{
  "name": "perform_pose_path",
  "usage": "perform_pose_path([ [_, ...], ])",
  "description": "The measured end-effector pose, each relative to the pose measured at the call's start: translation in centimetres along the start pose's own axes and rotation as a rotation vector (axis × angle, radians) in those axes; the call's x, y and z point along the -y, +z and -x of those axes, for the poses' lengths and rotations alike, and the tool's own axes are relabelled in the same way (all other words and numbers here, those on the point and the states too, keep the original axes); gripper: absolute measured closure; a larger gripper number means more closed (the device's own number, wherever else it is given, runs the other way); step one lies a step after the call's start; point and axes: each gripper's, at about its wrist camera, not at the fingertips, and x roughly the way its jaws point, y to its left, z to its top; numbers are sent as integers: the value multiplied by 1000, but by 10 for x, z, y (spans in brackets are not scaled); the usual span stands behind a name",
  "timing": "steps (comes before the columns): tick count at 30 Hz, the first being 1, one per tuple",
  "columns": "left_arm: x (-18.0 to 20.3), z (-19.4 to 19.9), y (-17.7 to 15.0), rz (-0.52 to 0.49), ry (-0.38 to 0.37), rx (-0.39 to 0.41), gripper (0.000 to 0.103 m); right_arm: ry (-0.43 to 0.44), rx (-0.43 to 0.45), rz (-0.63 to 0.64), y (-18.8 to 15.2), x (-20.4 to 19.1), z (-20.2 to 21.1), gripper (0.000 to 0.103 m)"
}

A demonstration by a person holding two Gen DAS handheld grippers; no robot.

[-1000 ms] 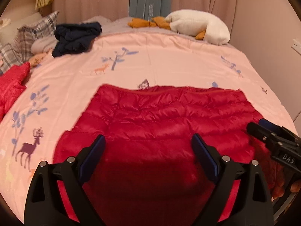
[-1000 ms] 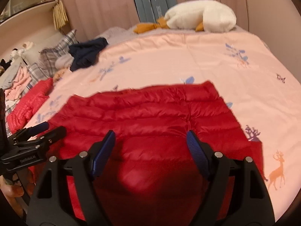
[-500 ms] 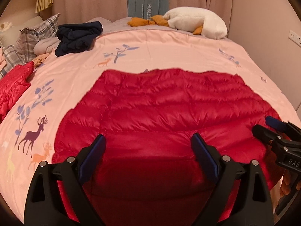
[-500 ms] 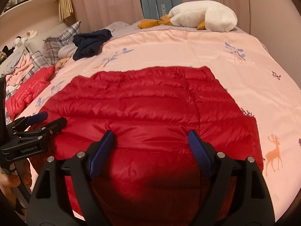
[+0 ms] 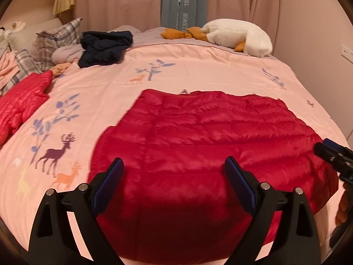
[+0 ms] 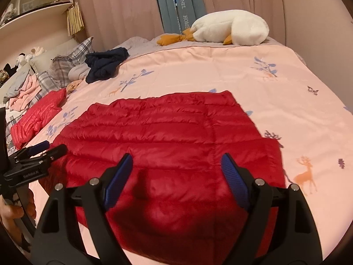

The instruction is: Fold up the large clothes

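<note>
Now the red jacket lies spread flat on the pink bedspread, near the bed's front edge, its quilted rows running across. Left gripper hangs above the jacket's near part with its blue-padded fingers spread wide and nothing between them. Right gripper is likewise wide apart and holds nothing, above the jacket's near right part. Each gripper shows at the edge of the other's view. A second red garment lies at the left side, a dark garment farther back by the plaid pillows, and a white plush at the far end.
</note>
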Motion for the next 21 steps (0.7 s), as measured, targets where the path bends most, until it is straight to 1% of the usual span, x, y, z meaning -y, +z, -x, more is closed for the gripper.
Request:
perform_pose_path([
  [3, -10, -3, -3, 13, 12, -22, 10, -26, -3, -13, -4, 9, 2, 19],
  [6, -17, -10, -9, 31, 7, -54, 10, -38, -42, -55, -11, 21, -7, 19],
  [9, -19, -18, -15, 37, -12, -80, 10, 3, -93, -99, -19, 32, -21, 19],
  [13, -20, -20, -17, 40, -16, -87, 10, 28, -111, -129, -19, 37, -23, 19],
  [16, -24, -14, -16, 56, -20, -85, 10, 32, -99, -143, -17, 38, -16, 19],
  [19, -29, -3, -17, 63, -23, -70, 10, 36, -55, -161, -15, 42, 1, 20],
  [21, -31, 4, -18, 57, -5, -60, 10, 20, -34, -161, -14, 45, 10, 20],
])
